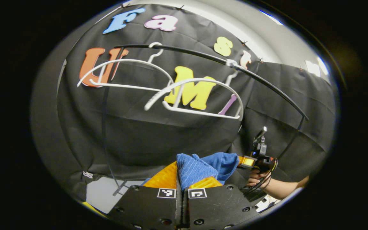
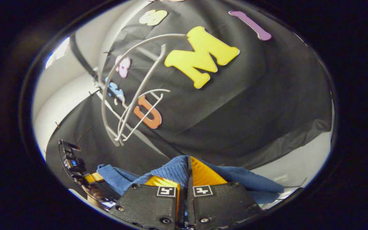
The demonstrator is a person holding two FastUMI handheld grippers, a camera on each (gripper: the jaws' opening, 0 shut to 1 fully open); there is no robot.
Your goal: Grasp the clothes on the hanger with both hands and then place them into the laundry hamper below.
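A blue knitted garment (image 1: 203, 166) is pinched between the fingers of my left gripper (image 1: 184, 177), which is shut on it. Its far end runs to my right gripper (image 1: 246, 162), held by a hand (image 1: 256, 182) at the right. In the right gripper view the same blue garment (image 2: 248, 182) bunches between the fingers of my right gripper (image 2: 187, 172), shut on it. From there it stretches left to my left gripper (image 2: 89, 178). The garment hangs between both grippers, below and off the hangers.
Two bare white hangers (image 1: 123, 72) (image 1: 200, 102) hang on a black rail (image 1: 267, 86) above the grippers; the hangers (image 2: 133, 95) also appear in the right gripper view. The rack's thin upright (image 1: 104, 134) and foot (image 1: 120, 188) stand at the left on pale floor (image 1: 101, 195).
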